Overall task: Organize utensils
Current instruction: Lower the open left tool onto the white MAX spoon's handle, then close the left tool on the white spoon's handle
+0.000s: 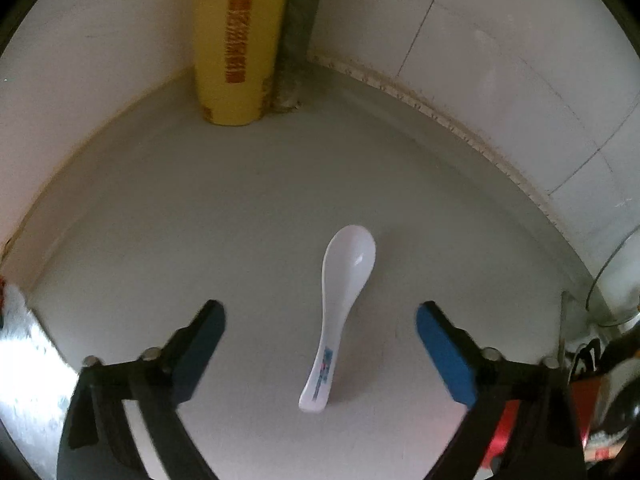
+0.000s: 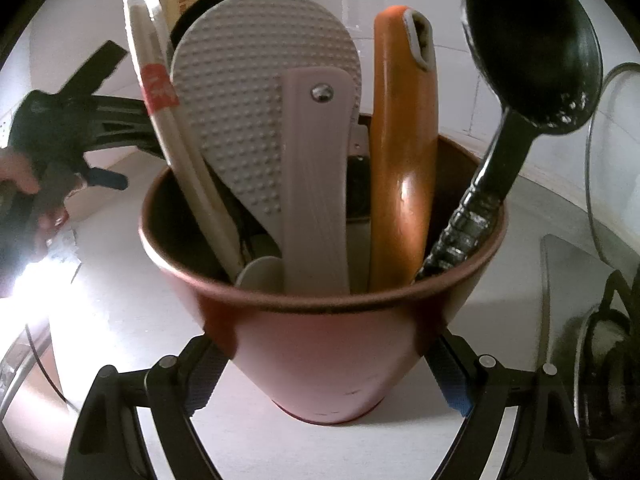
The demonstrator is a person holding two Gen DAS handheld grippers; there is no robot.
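A white ceramic spoon (image 1: 350, 258) lies on the pale counter (image 1: 200, 220), bowl away from me, its printed handle toward me. My left gripper (image 1: 320, 312) hangs over it, open, with a blue pad on each side of the handle and clear of it. In the right wrist view my right gripper (image 2: 324, 344) is shut on a red cup (image 2: 328, 320) that stands on the counter. The cup holds a dimpled rice paddle (image 2: 264, 92), an orange handle (image 2: 400, 160), a black ladle (image 2: 532, 48), wrapped chopsticks (image 2: 156, 80) and a pale riveted handle (image 2: 316, 184).
A yellow roll box (image 1: 236, 48) stands in the corner of the tiled wall (image 1: 500, 80). A glass vessel (image 1: 616, 280) sits at the right edge, shiny foil (image 1: 24, 360) at the left. In the right wrist view a hand (image 2: 16, 176) appears at far left.
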